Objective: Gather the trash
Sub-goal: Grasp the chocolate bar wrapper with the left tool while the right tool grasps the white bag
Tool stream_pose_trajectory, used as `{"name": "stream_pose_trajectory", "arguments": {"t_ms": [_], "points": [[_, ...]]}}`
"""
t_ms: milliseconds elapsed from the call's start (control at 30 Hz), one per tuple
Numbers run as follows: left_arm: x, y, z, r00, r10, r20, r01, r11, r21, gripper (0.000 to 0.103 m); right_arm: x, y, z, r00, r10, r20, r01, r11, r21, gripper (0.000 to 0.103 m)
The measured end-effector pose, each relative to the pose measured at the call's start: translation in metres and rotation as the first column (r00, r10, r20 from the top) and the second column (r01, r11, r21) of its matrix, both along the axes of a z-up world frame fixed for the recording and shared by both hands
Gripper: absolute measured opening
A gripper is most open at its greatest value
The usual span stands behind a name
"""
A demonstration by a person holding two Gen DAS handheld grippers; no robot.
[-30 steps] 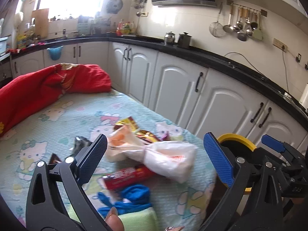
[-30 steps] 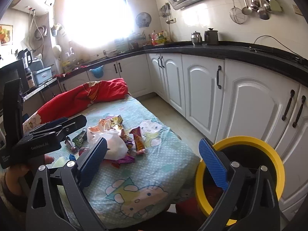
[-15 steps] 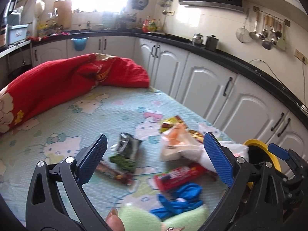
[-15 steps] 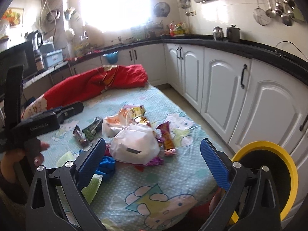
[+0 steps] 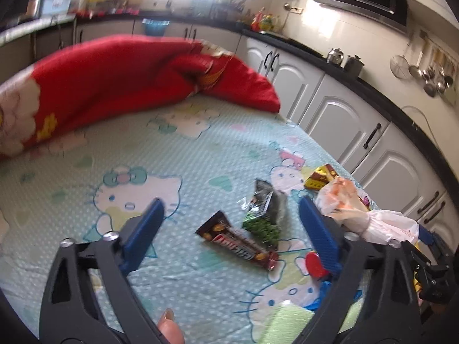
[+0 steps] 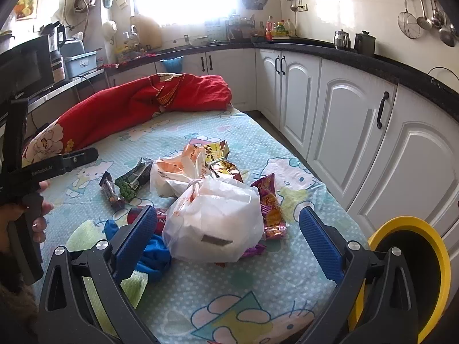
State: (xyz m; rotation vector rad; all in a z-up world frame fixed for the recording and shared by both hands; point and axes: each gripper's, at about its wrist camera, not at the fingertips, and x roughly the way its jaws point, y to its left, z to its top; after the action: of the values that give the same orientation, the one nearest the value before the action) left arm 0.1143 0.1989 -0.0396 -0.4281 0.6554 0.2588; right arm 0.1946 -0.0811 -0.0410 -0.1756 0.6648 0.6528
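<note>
Trash lies on the cartoon-print bed sheet (image 6: 235, 283). A knotted white plastic bag (image 6: 218, 220) sits in the middle, with a brown chocolate bar wrapper (image 5: 238, 242), a green snack packet (image 5: 262, 215), a purple-red wrapper (image 6: 271, 206) and a blue crumpled glove (image 6: 152, 253) around it. My left gripper (image 5: 229, 232) is open, above the chocolate bar wrapper and green packet. My right gripper (image 6: 228, 238) is open, with the white bag between its fingers' line of sight. A yellow-rimmed trash bin (image 6: 413, 272) stands off the bed's right edge.
A red quilt (image 6: 137, 106) is bunched at the bed's far end. White kitchen cabinets (image 6: 352, 120) with a black counter run along the right. A second white and orange bag (image 6: 178, 166) and yellow wrappers (image 6: 215, 149) lie behind the knotted bag. A green cloth (image 5: 289, 325) lies at the near edge.
My left gripper has swung left, from over the white bags to over the chocolate bar wrapper and green packet. My right gripper has swung left from the bin toward the trash pile.
</note>
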Motion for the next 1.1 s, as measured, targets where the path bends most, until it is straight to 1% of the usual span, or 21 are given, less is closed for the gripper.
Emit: {"name": "stream_pose_trajectory", "arguments": {"t_ms": [67, 100, 200, 300, 367, 433, 533, 567, 600, 667, 733, 800, 833, 867, 967, 1100], "points": [[-0.001, 0.008, -0.007, 1.0, 0.0, -0.006, 0.0, 0.999, -0.051, 0.069, 0.003, 0.002, -0.001, 1.0, -0.003, -0.002, 0.003, 1.0, -0.004, 0.096], [-0.001, 0.013, -0.013, 1.0, -0.002, -0.007, 0.001, 0.996, -0.093, 0.066, 0.005, 0.003, -0.002, 1.0, -0.002, -0.006, 0.002, 1.0, -0.003, 0.096], [0.002, 0.019, -0.023, 1.0, 0.007, -0.019, -0.009, 0.99, -0.14, 0.06, 0.008, 0.006, -0.005, 1.0, 0.003, -0.015, -0.003, 1.0, -0.007, 0.096], [0.007, 0.02, -0.032, 0.999, 0.005, -0.043, -0.012, 0.987, -0.162, 0.05, 0.009, 0.007, -0.007, 1.0, 0.006, -0.017, -0.006, 1.0, -0.007, 0.096], [0.011, 0.02, -0.038, 0.998, 0.007, -0.059, -0.017, 0.985, -0.17, 0.038, 0.009, 0.008, -0.007, 1.0, 0.01, -0.023, -0.01, 1.0, 0.001, 0.096], [0.013, 0.017, -0.041, 0.998, 0.003, -0.067, -0.014, 0.987, -0.16, 0.035, 0.009, 0.008, -0.006, 1.0, 0.01, -0.021, -0.01, 1.0, 0.006, 0.096], [0.015, 0.015, -0.043, 0.997, 0.002, -0.077, -0.012, 0.99, -0.139, 0.034, 0.009, 0.008, -0.006, 1.0, 0.015, -0.025, -0.014, 1.0, 0.016, 0.096], [0.016, 0.014, -0.043, 0.997, 0.001, -0.08, -0.012, 0.991, -0.133, 0.029, 0.009, 0.008, -0.007, 1.0, 0.016, -0.025, -0.015, 1.0, 0.017, 0.095], [0.016, 0.014, -0.043, 0.996, 0.002, -0.084, -0.012, 0.992, -0.126, 0.026, 0.008, 0.009, -0.007, 0.999, 0.017, -0.027, -0.017, 1.0, 0.017, 0.09], [0.016, 0.012, -0.043, 0.996, -0.001, -0.09, -0.01, 0.993, -0.115, 0.024, 0.009, 0.01, -0.008, 0.999, 0.026, -0.041, -0.025, 1.0, 0.014, 0.083], [0.016, 0.012, -0.043, 0.996, -0.005, -0.094, -0.005, 0.994, -0.107, 0.023, 0.008, 0.01, -0.01, 0.998, 0.034, -0.051, -0.033, 0.999, 0.01, 0.08], [0.016, 0.011, -0.043, 0.995, -0.008, -0.1, -0.001, 0.995, -0.097, 0.022, 0.006, 0.011, -0.011, 0.998, 0.04, -0.055, -0.04, 0.999, 0.007, 0.073], [0.017, 0.011, -0.043, 0.995, -0.009, -0.101, -0.001, 0.995, -0.095, 0.021, 0.006, 0.011, -0.012, 0.997, 0.044, -0.058, -0.044, 0.999, 0.004, 0.072], [0.017, 0.011, -0.043, 0.995, -0.01, -0.103, 0.0, 0.996, -0.092, 0.02, 0.005, 0.011, -0.012, 0.997, 0.047, -0.059, -0.047, 0.999, 0.005, 0.066], [0.017, 0.012, -0.043, 0.994, -0.009, -0.108, -0.001, 0.996, -0.087, 0.017, 0.004, 0.008, -0.012, 0.996, 0.054, -0.065, -0.052, 0.998, 0.018, 0.063], [0.014, 0.014, -0.042, 0.995, -0.008, -0.103, -0.002, 0.996, -0.09, 0.015, 0.001, 0.006, -0.008, 0.996, 0.061, -0.061, -0.06, 0.998, 0.026, 0.049]]}}
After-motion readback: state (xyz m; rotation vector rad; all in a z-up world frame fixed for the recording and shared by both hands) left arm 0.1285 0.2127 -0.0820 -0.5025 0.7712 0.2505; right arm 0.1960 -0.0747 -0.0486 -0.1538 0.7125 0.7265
